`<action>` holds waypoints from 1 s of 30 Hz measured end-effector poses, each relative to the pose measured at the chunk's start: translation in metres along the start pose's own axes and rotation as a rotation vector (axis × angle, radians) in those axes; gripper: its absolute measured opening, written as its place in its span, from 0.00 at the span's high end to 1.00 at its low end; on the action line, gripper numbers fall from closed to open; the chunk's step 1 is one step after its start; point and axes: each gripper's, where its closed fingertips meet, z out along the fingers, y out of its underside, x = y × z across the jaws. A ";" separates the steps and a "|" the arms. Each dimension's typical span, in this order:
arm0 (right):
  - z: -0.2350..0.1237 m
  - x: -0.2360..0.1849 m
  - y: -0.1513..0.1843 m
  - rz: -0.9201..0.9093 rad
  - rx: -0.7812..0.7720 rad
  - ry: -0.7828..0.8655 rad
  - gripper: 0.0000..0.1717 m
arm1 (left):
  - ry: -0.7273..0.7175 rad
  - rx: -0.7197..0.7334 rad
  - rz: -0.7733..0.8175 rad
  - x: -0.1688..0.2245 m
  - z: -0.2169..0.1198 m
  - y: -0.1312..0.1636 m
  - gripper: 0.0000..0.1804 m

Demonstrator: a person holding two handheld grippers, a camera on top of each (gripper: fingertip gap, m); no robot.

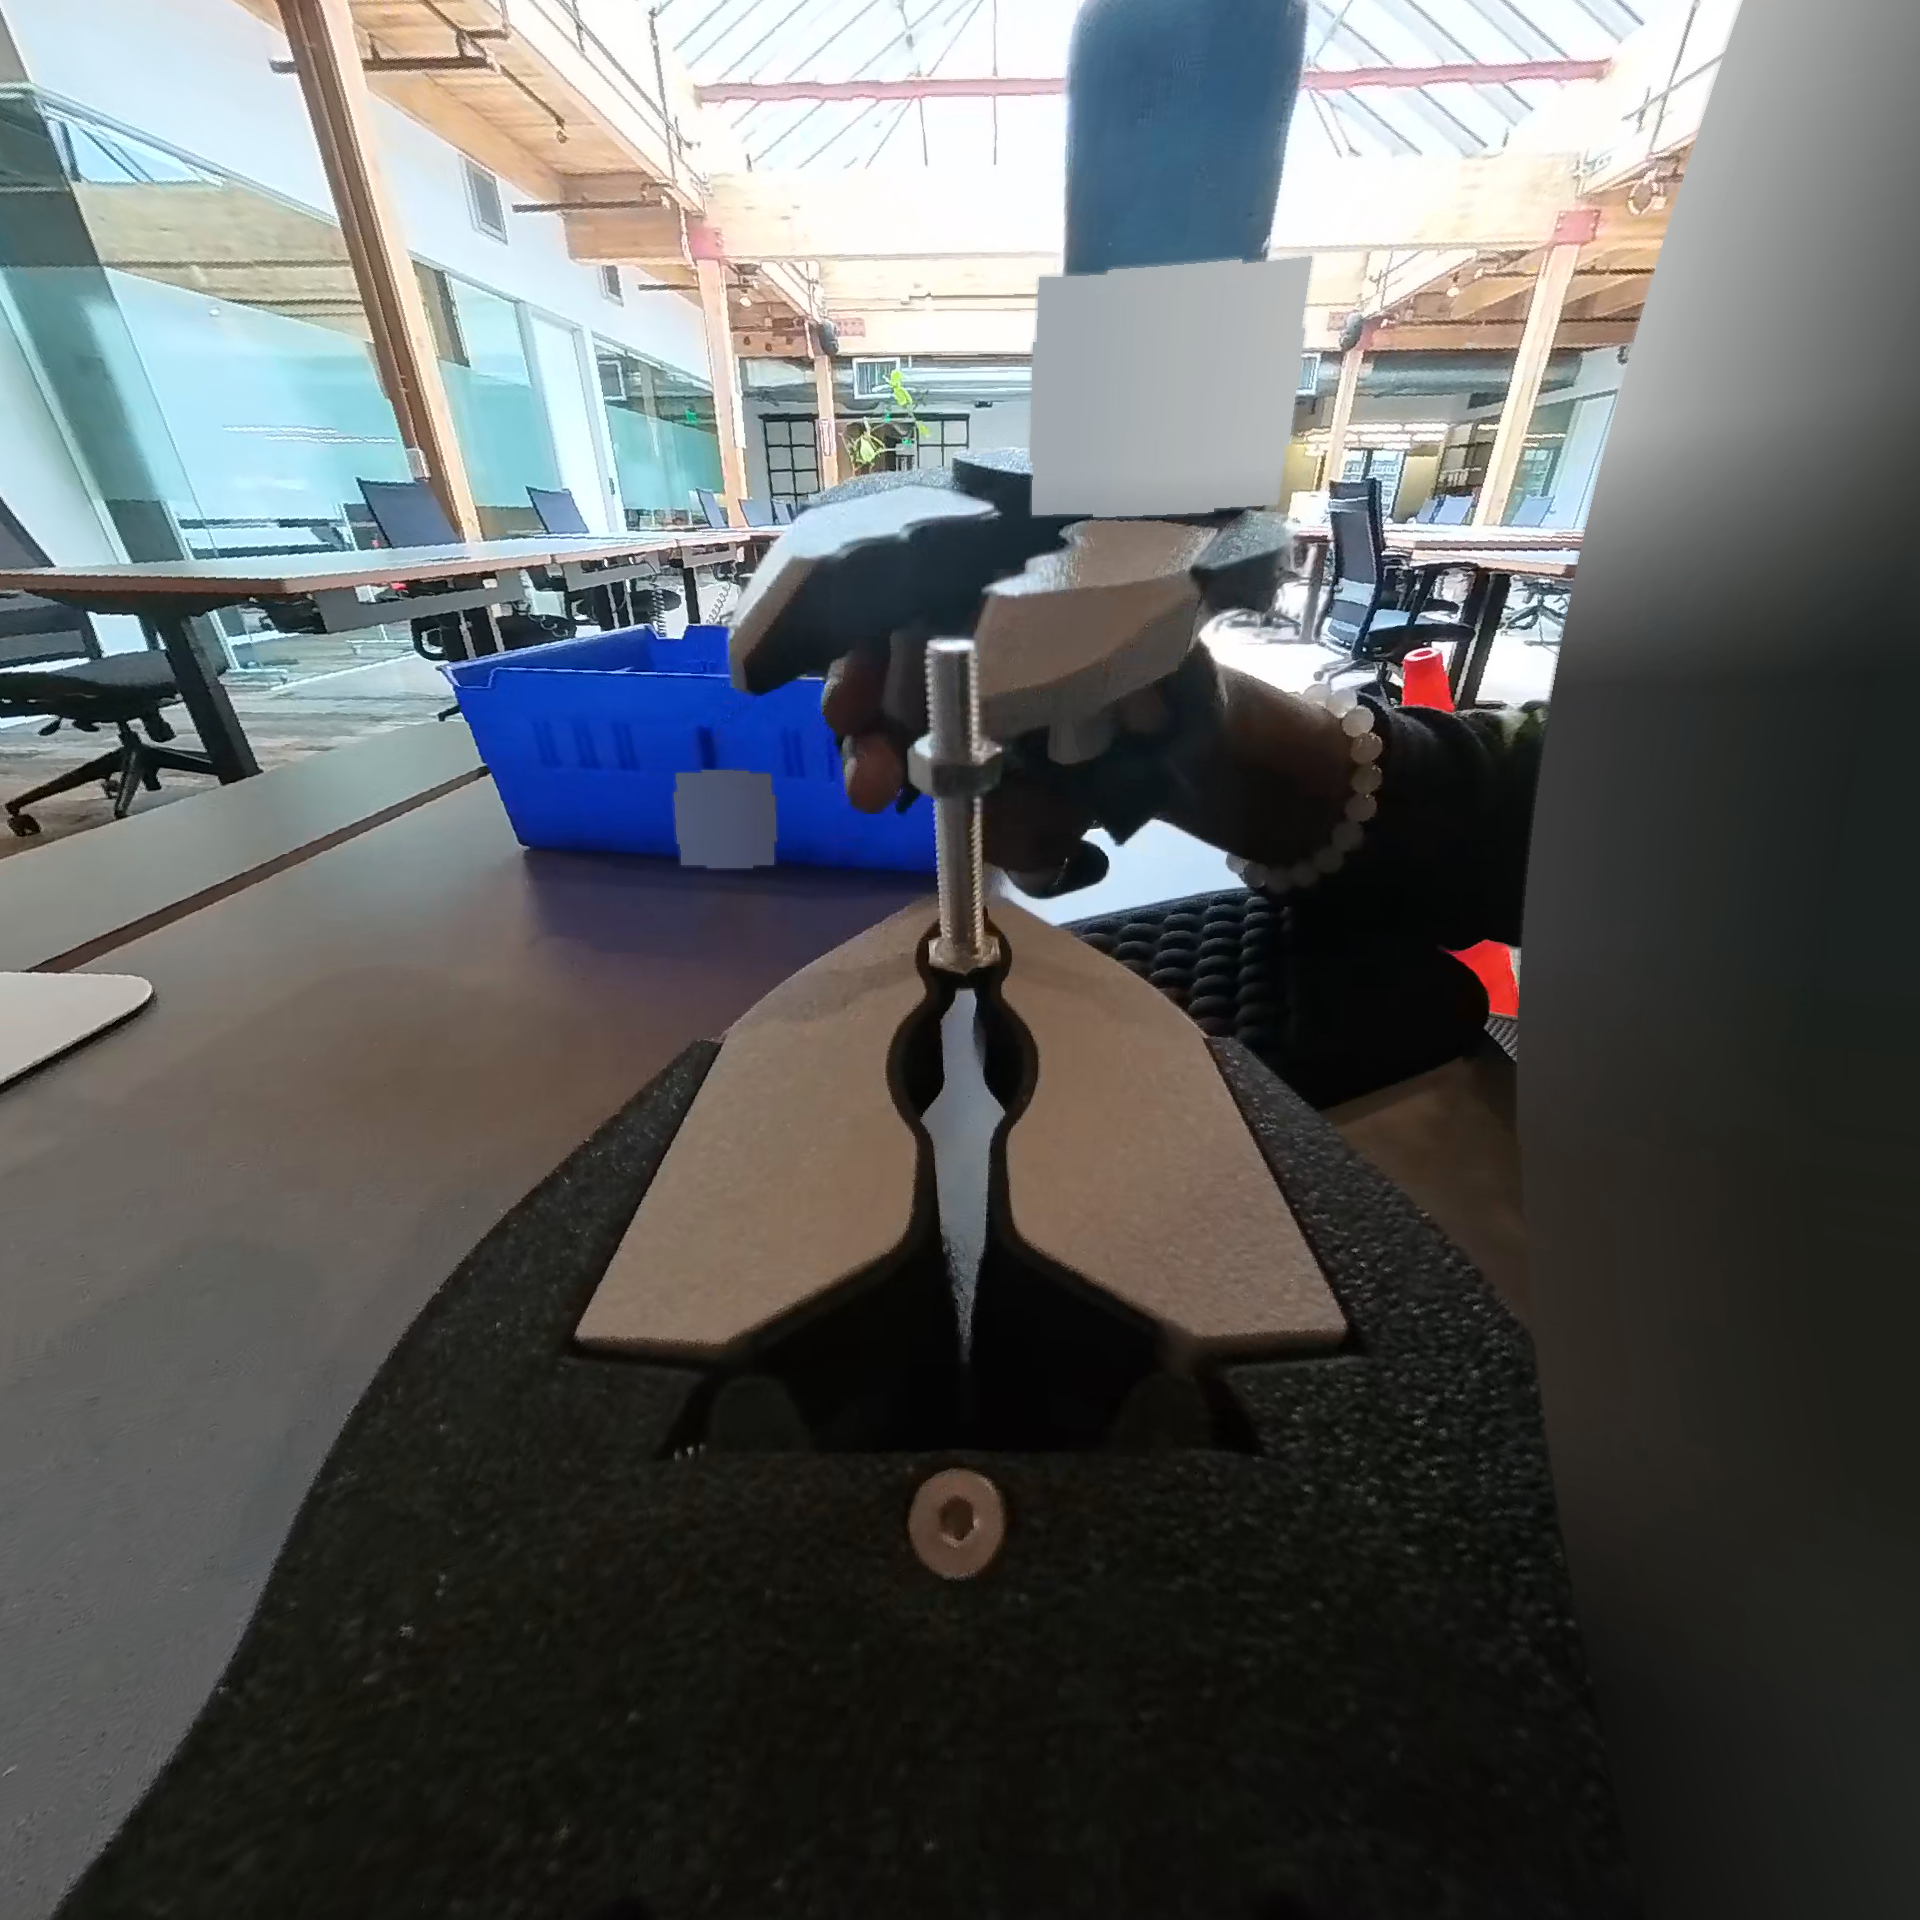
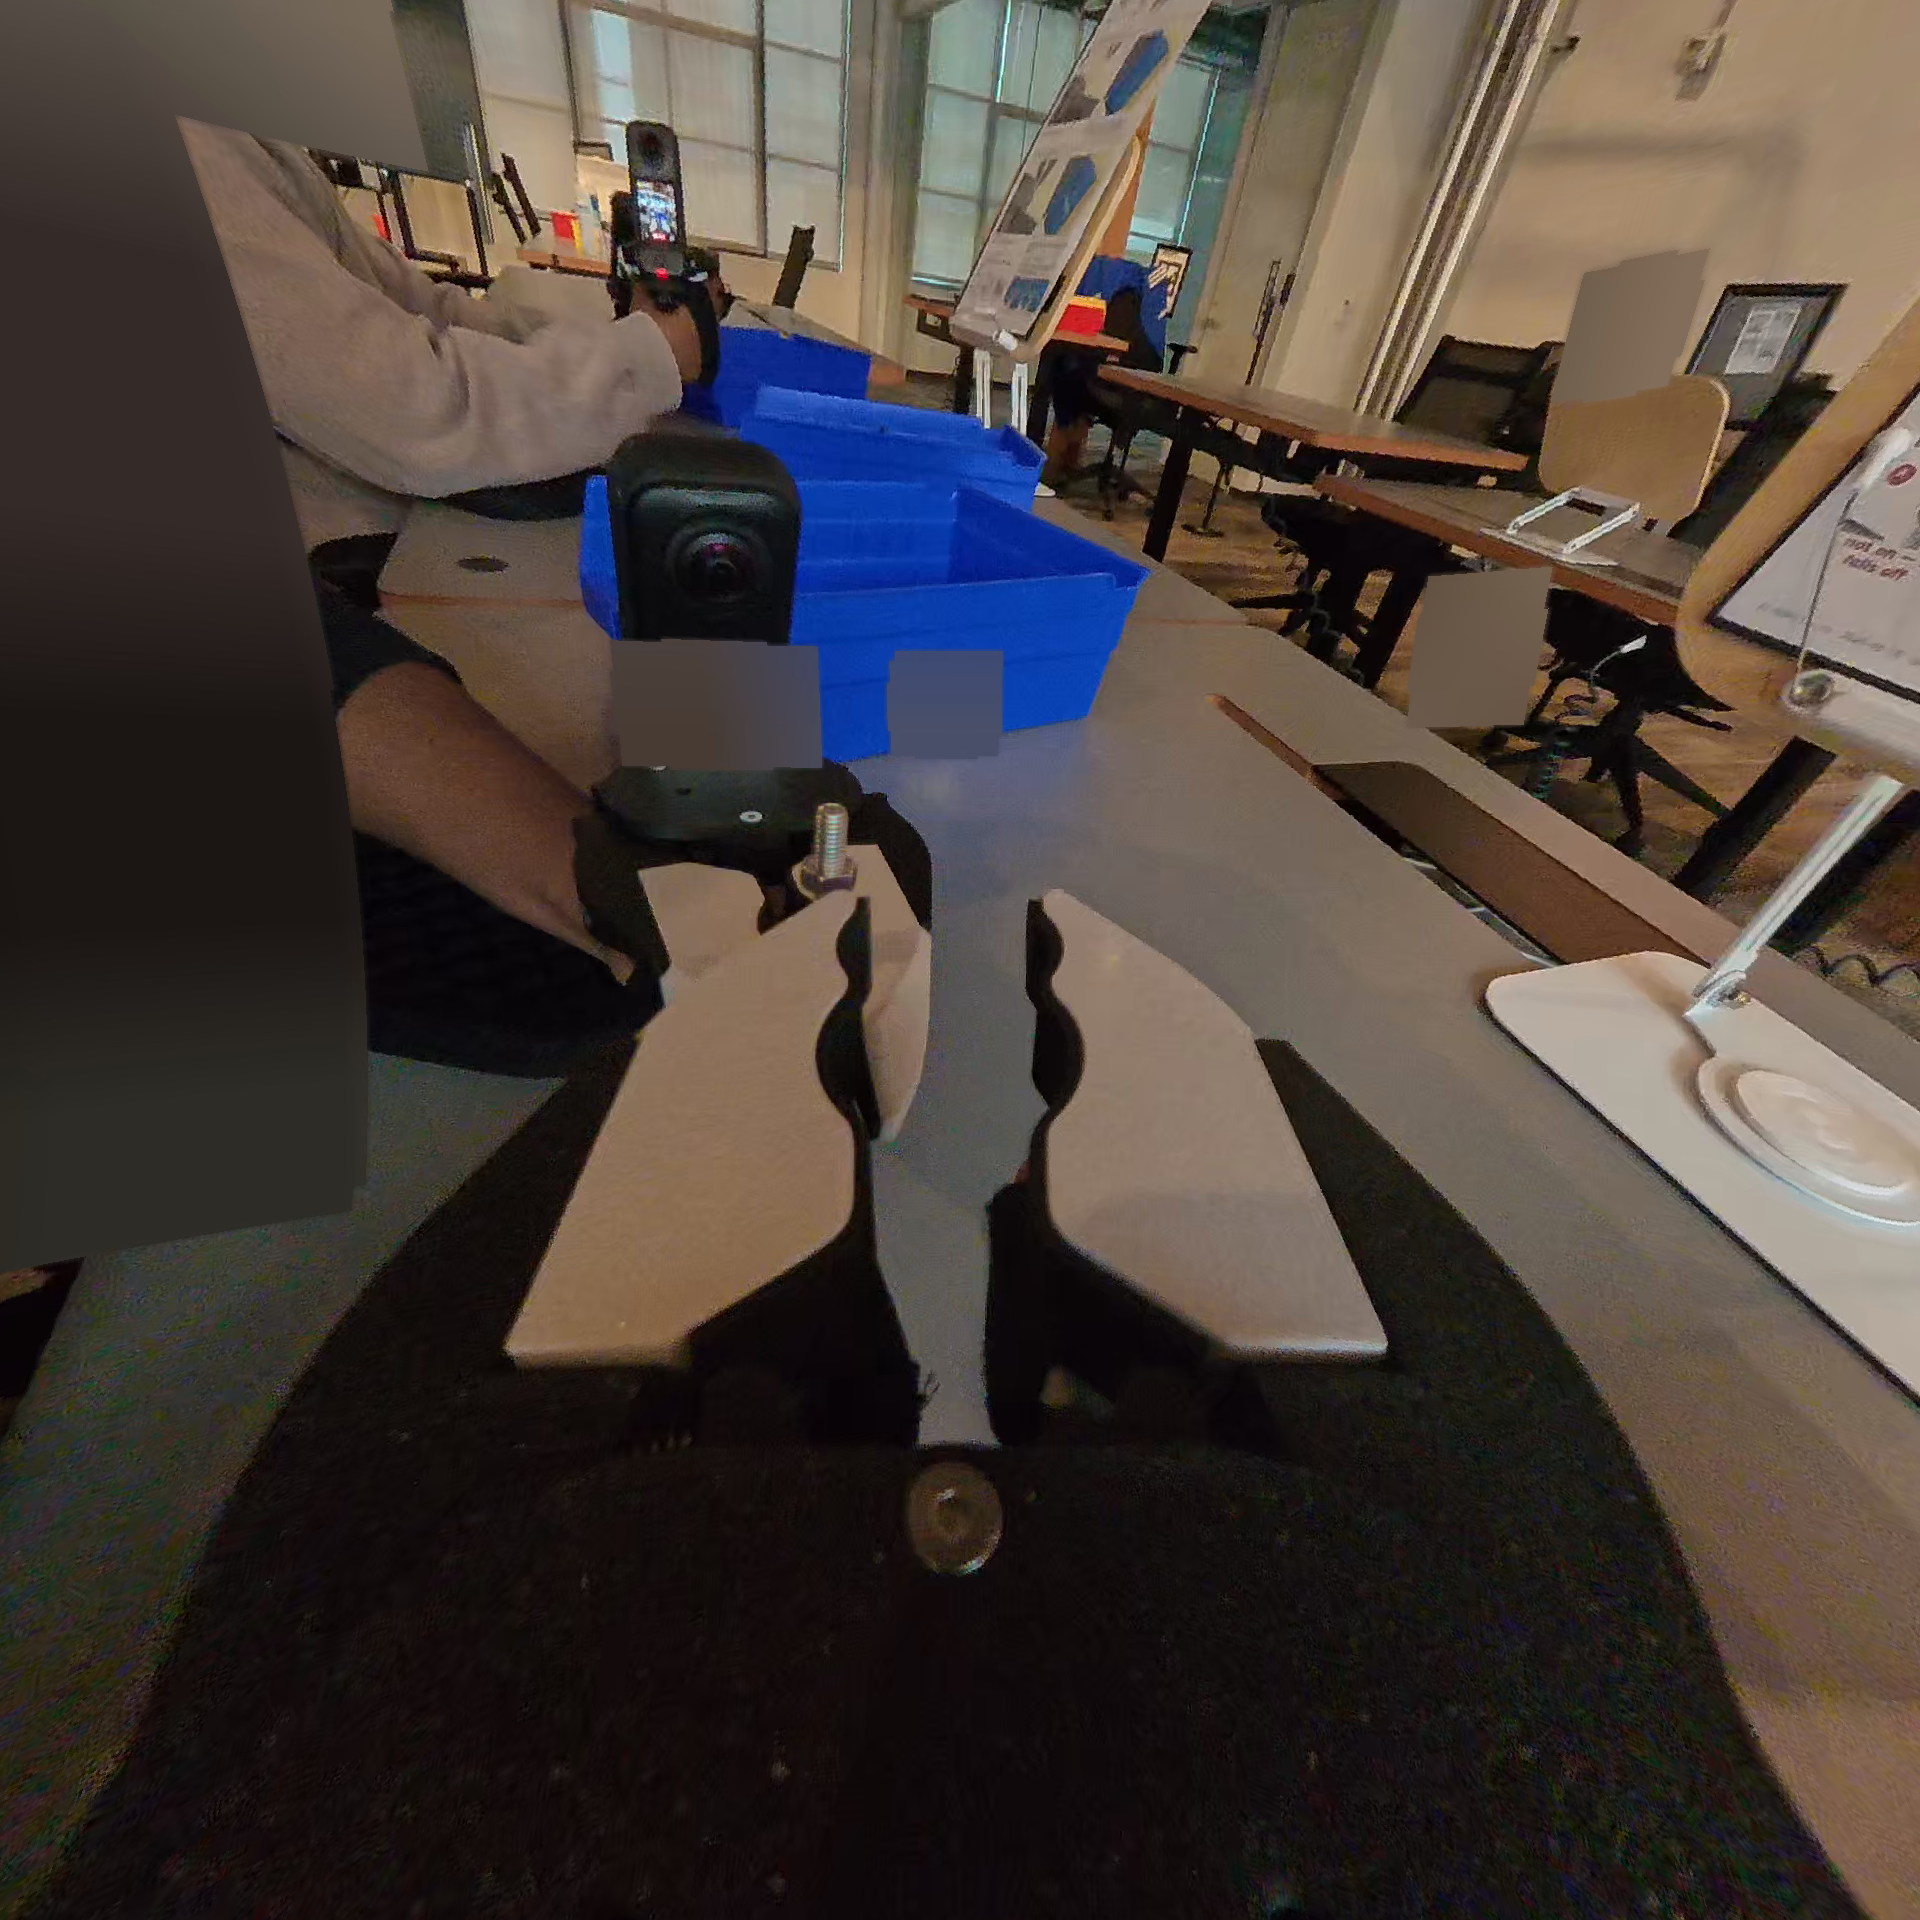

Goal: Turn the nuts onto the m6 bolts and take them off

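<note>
My left gripper (image 1: pixel 961 961) is shut on the hex head of a silver bolt (image 1: pixel 956 831) and holds it upright above the dark table (image 1: pixel 416 1039). A silver nut (image 1: pixel 954 771) sits on the thread, well above the head. My right gripper (image 2: pixel 940 914) is open and holds nothing. In the left wrist view the right gripper (image 1: pixel 966 613) hovers at the bolt's top end, held by a hand. In the right wrist view the bolt (image 2: pixel 831 829) and nut (image 2: pixel 826 881) stand just beyond my right gripper's left fingertip (image 2: pixel 821 935), not between the pads.
A blue bin (image 1: pixel 644 748) stands on the table behind the bolt; it also shows in the right wrist view (image 2: pixel 966 582). A white stand base (image 2: pixel 1704 1081) lies at the right. Another person's grey sleeve (image 2: pixel 416 353) is at the far left. A black mesh chair back (image 1: pixel 1216 966) is close by. Left tips to right tips: about 5 cm.
</note>
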 end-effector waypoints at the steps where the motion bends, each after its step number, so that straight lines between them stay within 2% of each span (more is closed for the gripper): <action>1: -0.002 -0.001 0.000 0.004 0.003 -0.007 0.84 | 0.000 -0.003 0.003 0.000 0.000 0.000 0.99; 9: 0.014 -0.013 -0.001 -0.031 -0.032 -0.050 0.78 | -0.004 -0.013 0.010 0.001 0.001 0.001 0.99; 16: -0.008 0.004 0.000 0.004 -0.022 0.008 0.82 | -0.007 -0.014 0.005 0.000 0.001 0.002 0.99; 24: 0.015 -0.013 -0.001 -0.039 -0.050 -0.043 0.78 | -0.008 -0.021 0.011 0.000 0.002 0.003 0.99; 30: -0.007 0.008 0.001 -0.011 -0.040 0.019 0.82 | -0.007 -0.019 0.004 0.000 0.001 0.002 0.99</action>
